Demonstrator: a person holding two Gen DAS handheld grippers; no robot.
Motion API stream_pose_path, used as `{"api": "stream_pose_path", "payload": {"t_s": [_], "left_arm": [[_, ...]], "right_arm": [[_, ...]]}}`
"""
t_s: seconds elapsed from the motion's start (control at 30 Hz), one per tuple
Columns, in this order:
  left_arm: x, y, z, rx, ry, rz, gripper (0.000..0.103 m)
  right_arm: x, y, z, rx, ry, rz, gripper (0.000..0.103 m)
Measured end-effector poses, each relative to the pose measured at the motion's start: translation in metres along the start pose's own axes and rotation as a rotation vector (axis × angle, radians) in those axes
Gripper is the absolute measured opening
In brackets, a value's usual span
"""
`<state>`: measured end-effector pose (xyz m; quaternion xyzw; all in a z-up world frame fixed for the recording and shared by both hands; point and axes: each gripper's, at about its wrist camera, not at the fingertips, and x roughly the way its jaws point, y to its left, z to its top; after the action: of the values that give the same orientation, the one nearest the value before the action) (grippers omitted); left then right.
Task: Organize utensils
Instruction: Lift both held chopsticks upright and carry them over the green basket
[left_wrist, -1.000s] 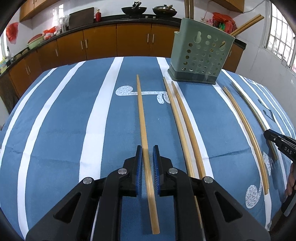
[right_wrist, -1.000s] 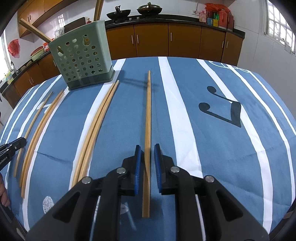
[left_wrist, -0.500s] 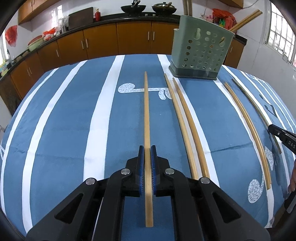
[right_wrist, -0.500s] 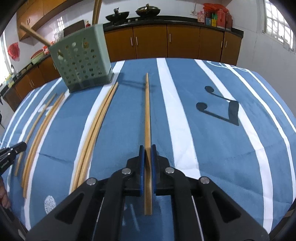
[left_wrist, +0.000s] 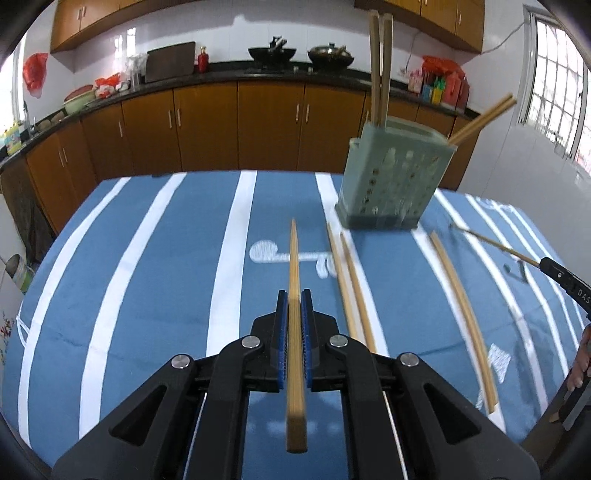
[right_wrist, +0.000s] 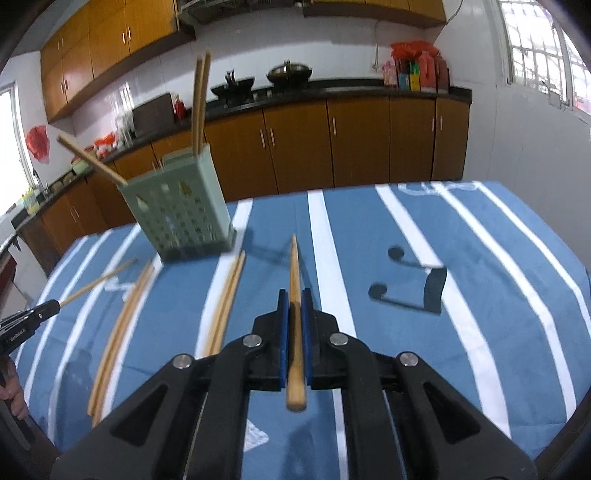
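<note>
Both chopsticks have just come up off the worktop (left_wrist: 155, 266). A second ago each hand-held gripper straddled a stick lying flat on the blue striped cloth, jaws apart; half a second ago the jaws closed.

Now the left hand-held gripper (left_wrist: 294, 334) is clamped on its chopstick (left_wrist: 294, 280), which runs up the centre of the left wrist frame with its tip raised clear of the cloth. The right hand-held gripper (right_wrist: 294, 334) likewise pinches its chopstick (right_wrist: 294, 291), lifted and pointing up the centre of the frame.

The green holder (left_wrist: 395, 181) stands at the upper right of the left view and the upper left (right_wrist: 177, 218) of the right view, with four sticks already in it.

Two pairs (left_wrist: 351, 280) (left_wrist: 461, 314) lie on the cloth in front of it, so the job looks partly done: both grasps appear secure, and carrying the sticks to the holder seems next.
</note>
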<state>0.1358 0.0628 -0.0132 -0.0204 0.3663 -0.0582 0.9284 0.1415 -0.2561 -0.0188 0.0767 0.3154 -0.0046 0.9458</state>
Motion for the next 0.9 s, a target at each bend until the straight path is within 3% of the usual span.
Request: {"api": "stream_pose_path", "payload": {"t_s": [0.4, 0.9], "left_arm": [[-0.034, 0.008, 0.033, -0.052, -0.14, -0.028, 0.007], [-0.059, -0.003, 0.061, -0.014, -0.22, -0.05, 0.007]], "right_arm": [[-0.034, 0.002, 0.034, 0.019, -0.169, 0.019, 0.008], [-0.053, 0.017, 0.062, -0.031, -0.253, 0.068, 0.008]]}}
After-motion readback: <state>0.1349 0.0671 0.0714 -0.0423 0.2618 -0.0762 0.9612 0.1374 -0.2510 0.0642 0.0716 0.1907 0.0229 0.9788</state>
